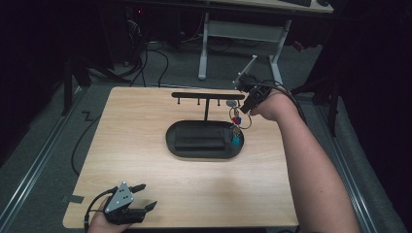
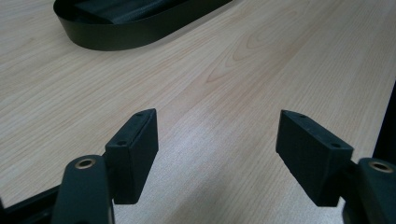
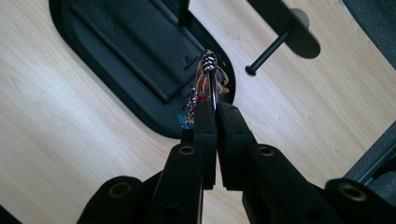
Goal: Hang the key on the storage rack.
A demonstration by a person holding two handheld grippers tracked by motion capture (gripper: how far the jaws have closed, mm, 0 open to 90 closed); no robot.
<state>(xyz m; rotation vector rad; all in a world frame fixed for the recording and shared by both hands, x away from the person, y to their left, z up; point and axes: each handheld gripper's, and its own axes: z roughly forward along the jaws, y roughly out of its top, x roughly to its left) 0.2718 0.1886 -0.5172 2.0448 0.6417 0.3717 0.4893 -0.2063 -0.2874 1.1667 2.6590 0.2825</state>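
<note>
A black T-shaped rack (image 1: pixel 201 95) with short pegs stands on an oval black tray (image 1: pixel 175 145) at the middle of the wooden table. My right gripper (image 1: pixel 245 108) hovers by the rack's right end, shut on the ring of a key bunch (image 1: pixel 236 121) with red, blue and teal charms hanging over the tray's right end. In the right gripper view, the gripper (image 3: pixel 216 107) pinches the key ring (image 3: pixel 210 77) below a peg (image 3: pixel 268 51). My left gripper (image 1: pixel 148 195) rests open near the table's front left corner. Its jaws (image 2: pixel 217 126) are wide apart over bare wood, with the tray (image 2: pixel 116 39) ahead.
The light wooden table (image 1: pixel 145 170) ends close to the left gripper at the front. Behind the table stand the white legs of a desk (image 1: pixel 203 53), and cables (image 1: pixel 145 63) lie on the grey floor. A metal rail (image 1: pixel 34 165) runs along the left.
</note>
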